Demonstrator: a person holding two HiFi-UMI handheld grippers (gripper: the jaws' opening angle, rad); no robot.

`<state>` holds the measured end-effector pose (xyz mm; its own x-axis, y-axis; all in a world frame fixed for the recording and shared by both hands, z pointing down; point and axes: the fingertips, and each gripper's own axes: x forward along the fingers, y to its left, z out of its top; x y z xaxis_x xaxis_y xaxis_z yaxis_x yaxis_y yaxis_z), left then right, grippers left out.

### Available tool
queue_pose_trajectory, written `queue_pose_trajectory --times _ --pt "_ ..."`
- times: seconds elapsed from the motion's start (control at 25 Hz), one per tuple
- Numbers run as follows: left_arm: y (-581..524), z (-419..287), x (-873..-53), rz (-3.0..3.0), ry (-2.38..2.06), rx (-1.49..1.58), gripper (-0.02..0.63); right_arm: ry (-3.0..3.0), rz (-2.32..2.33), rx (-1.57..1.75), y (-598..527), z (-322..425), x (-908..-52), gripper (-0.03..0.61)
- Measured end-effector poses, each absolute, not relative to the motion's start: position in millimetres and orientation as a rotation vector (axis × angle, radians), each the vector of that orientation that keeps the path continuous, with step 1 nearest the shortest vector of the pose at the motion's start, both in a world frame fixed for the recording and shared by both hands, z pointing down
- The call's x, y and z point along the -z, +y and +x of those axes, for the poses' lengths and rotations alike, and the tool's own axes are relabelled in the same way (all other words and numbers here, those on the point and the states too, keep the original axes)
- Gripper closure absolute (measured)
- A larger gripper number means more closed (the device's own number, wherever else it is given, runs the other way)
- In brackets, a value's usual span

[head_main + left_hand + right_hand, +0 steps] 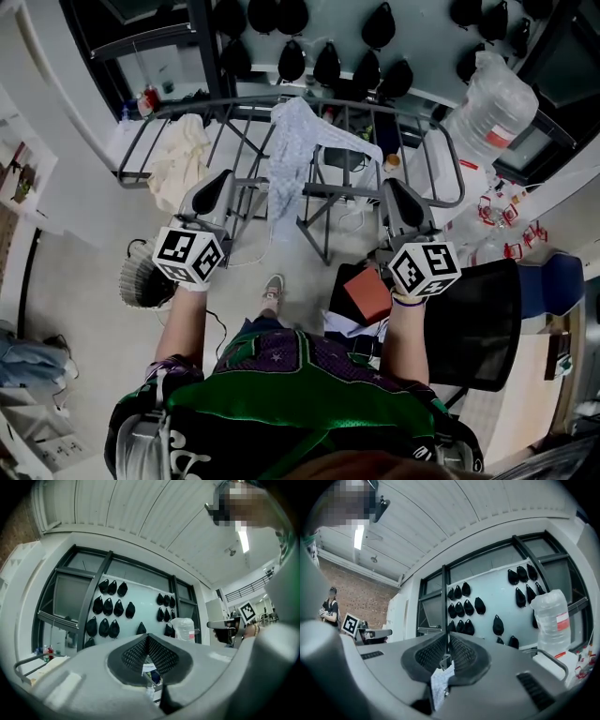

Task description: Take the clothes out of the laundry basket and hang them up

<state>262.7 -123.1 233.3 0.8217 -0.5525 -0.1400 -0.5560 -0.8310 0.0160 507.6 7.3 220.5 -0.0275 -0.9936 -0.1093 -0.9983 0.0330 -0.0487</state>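
1. I have two grippers up in front of me. The left gripper (225, 176) has its jaws fully together with nothing between them. The right gripper (392, 185) has its pads almost together with only a thin slit left, and I see nothing pinched there.
2. There is one drying rack (225, 103), grey metal with a rounded outer rail, standing just beyond both gripper tips.
3. Two garments hang on it. The light blue garment (286, 155) is the nearer one to me, between the two grippers and clear of both.
4. That blue garment is pale with a fine print. It is draped over the rack's middle, bunched at the top, with one long fold hanging down through the bars and a shorter flap spread out to the right.
5. The cream garment (183, 155) sits crumpled at the rack's left end, just beyond the left gripper.
6. One laundry basket (141, 277) stands on the floor to my left, round with a pale rim and dark mesh sides. I cannot tell what is inside.
7. One big clear water jug (492, 108) stands at the right, past the rack.
8. Well over a dozen black caps (327, 64) hang in rows on the pale wall behind.
9. One black chair (478, 319) is beside my right arm.
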Motion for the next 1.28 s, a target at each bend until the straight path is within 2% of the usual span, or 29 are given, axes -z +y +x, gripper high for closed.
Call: queue_pose_trajectory --times 0.16,1.28 --pt "-118 259 -237 -2.971 0.91 -0.209 0.595 2.194 -2.109 -0.068 9 500 -222 0.575" --pt "-117 237 -244 -2.933 0.979 -0.175 0.595 2.212 -2.139 -0.054 4 487 -231 0.577"
